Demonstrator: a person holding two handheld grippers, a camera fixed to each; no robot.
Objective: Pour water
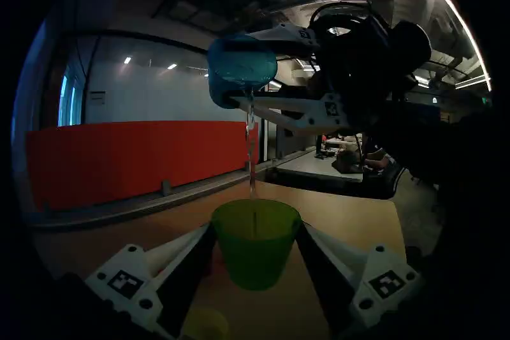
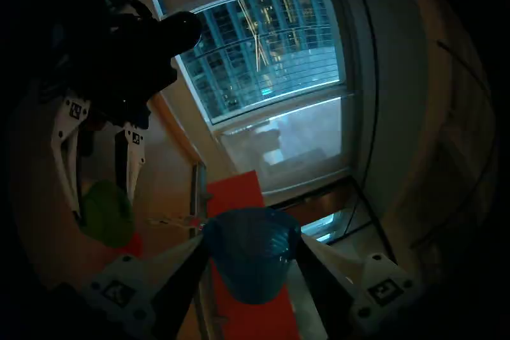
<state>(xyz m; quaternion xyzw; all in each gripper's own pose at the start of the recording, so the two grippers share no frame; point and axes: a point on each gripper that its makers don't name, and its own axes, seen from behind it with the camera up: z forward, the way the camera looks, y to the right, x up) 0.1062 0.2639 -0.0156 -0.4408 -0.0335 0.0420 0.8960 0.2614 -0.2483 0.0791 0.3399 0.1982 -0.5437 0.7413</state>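
Observation:
A green cup [image 1: 256,244] stands upright between the fingers of my left gripper [image 1: 256,257], which is shut on it above the wooden table [image 1: 344,219]. Higher up, a blue cup [image 1: 241,71] is tipped on its side in my right gripper [image 1: 290,72], and a thin stream of water [image 1: 250,148] falls from its rim into the green cup. In the right gripper view the blue cup [image 2: 252,252] sits clamped between my right gripper's [image 2: 252,263] fingers. The green cup [image 2: 106,212] appears to the lower left, held by the left gripper [image 2: 102,203].
A red wall panel [image 1: 134,155] runs behind the table's far edge. Something yellow [image 1: 205,324] lies on the table below the green cup. Desks with dark objects [image 1: 344,158] stand farther right. A large window [image 2: 274,59] fills the upper right gripper view.

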